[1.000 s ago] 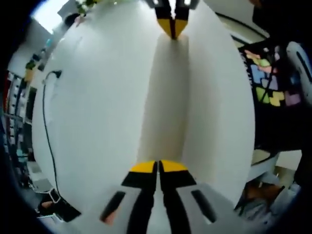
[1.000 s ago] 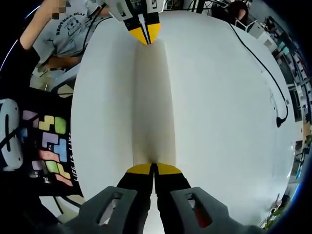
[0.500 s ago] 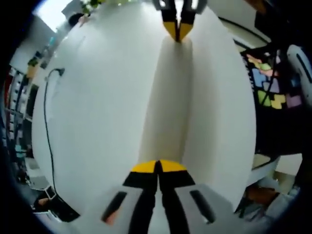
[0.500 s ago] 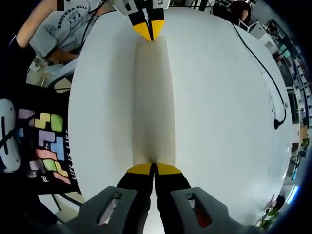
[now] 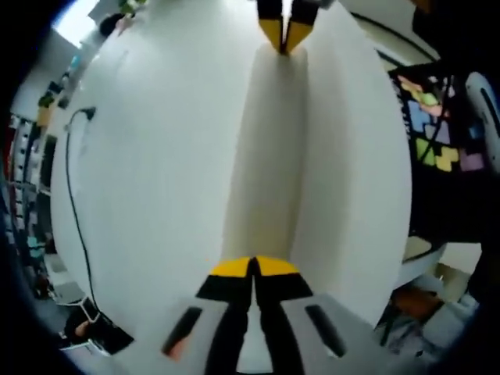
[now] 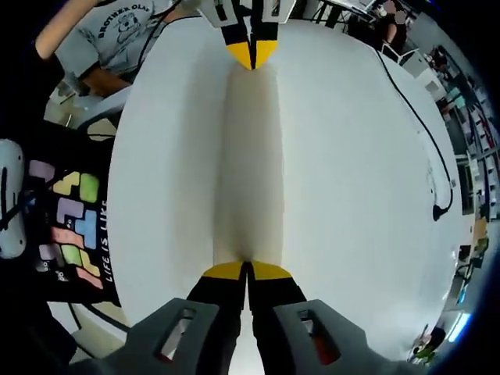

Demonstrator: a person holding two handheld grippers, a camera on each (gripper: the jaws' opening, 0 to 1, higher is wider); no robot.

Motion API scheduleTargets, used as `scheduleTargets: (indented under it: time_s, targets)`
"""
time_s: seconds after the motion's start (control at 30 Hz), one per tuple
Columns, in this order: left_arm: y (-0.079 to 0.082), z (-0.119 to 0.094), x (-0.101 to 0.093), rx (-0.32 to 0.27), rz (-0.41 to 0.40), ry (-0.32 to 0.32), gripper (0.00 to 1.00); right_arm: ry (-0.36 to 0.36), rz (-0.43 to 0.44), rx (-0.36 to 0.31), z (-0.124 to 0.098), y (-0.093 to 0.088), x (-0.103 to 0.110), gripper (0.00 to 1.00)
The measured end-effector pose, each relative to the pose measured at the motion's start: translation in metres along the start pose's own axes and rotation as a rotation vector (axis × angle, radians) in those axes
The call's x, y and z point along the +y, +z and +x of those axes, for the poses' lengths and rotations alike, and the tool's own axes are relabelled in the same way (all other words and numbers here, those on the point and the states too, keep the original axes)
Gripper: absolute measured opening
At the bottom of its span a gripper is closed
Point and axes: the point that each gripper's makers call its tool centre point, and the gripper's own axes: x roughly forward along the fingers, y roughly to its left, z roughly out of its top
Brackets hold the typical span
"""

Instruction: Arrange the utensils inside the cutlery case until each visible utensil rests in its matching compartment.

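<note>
Left gripper [image 5: 255,269]: yellow-tipped jaws pressed together on the near end of a long white flat piece [image 5: 266,148]. What that piece is I cannot tell; it looks like a thin panel or lid seen edge-on. In the right gripper view, the right gripper [image 6: 247,271] has its jaws pressed together on the opposite end of the same white piece [image 6: 251,156]. Each gripper shows at the top of the other's view, so the two face each other along the piece.

Outward: the piece hangs over a white table [image 5: 156,156]. A black cable [image 5: 72,195] runs along the table's far side edge. A person in a dark shirt with coloured blocks [image 6: 74,223] stands at the near table edge.

Task things: the cutlery case, if this piece is not part of it, and the utensils cannot be placed from these views.

Risks, as judgement: both grips sit on thin edges, so uneven pull or twist between the hands could slip one end free and drop the piece on the table. Hands drifting apart would do the same. Carried far sideways, it could snag the cable.
</note>
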Motion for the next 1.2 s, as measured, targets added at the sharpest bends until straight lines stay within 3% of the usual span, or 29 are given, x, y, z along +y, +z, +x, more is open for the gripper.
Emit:
scheduleTargets:
  time_s: [0.1, 0.13, 0.2, 0.37, 0.47, 0.6, 0.77, 0.87, 1.0, 1.2]
  targets:
    - [-0.001, -0.001, 0.000, -0.008, -0.011, -0.024, 0.04, -0.078, -0.043, -0.085, -0.004, 0.001, -0.009, 0.09]
    - [0.000, -0.002, 0.005, -0.018, -0.004, 0.005, 0.09, -0.054, -0.049, -0.122, -0.005, 0.003, -0.008, 0.11]
    - [-0.006, -0.005, 0.006, -0.003, -0.003, 0.009, 0.23, 0.036, 0.029, -0.150, -0.004, 0.003, 0.005, 0.09]
    - [-0.008, -0.004, -0.004, -0.032, 0.070, -0.004, 0.38, 0.002, -0.010, -0.199, -0.003, 0.012, -0.001, 0.26]
    - [-0.004, 0.002, -0.006, -0.045, 0.062, -0.006, 0.44, 0.018, -0.005, -0.231, 0.003, 0.020, 0.001, 0.38]
    - [0.002, 0.010, -0.003, -0.066, 0.041, -0.013, 0.45, -0.021, -0.033, -0.224, 0.004, 0.023, -0.004, 0.37]
    - [0.008, 0.018, -0.005, -0.079, 0.048, -0.038, 0.50, -0.019, -0.037, -0.207, 0.005, 0.024, -0.008, 0.40]
    - [0.012, 0.024, -0.005, -0.085, 0.061, -0.036, 0.51, -0.003, -0.035, -0.228, 0.011, 0.027, -0.008, 0.50]
    - [0.015, 0.023, -0.001, -0.101, 0.049, -0.031, 0.50, 0.007, -0.024, -0.168, 0.029, 0.020, -0.010, 0.45]
    - [0.014, 0.023, -0.006, -0.119, 0.038, -0.059, 0.44, 0.021, -0.016, -0.184, 0.029, 0.022, -0.008, 0.44]
